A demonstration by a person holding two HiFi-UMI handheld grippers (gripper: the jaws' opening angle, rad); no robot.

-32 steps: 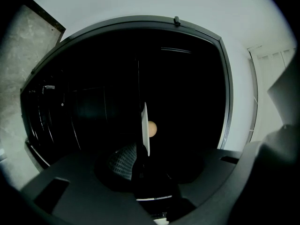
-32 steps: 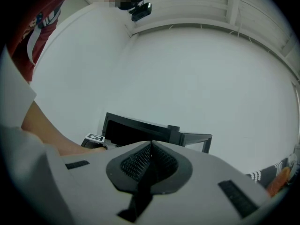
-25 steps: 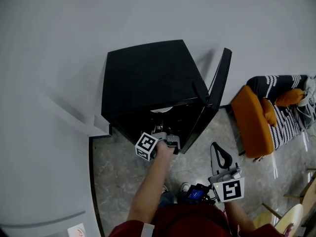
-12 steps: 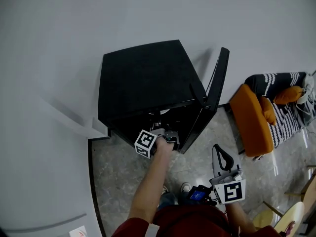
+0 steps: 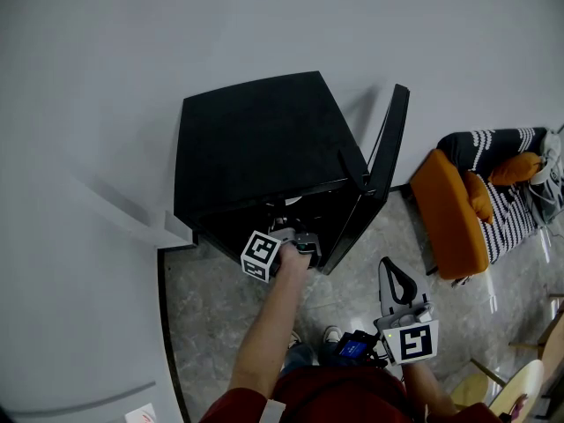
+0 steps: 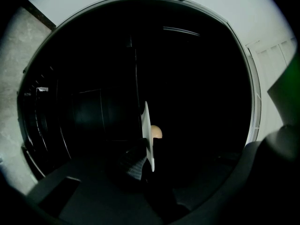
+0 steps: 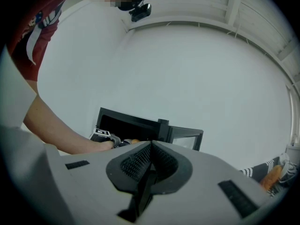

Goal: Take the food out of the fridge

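Fridge: small black box-shaped fridge (image 5: 256,139) is standing with its door (image 5: 392,139) open.
Left tongs (image 5: 301,243): reaching inside, jaws having just been closing, now pinching the rim of a round white plate (image 6: 147,130).
Food: tan rounded lump (image 6: 157,131) is sitting on that plate, inside the fridge.
Right tongs (image 7: 151,146): pressing together, empty, outside.
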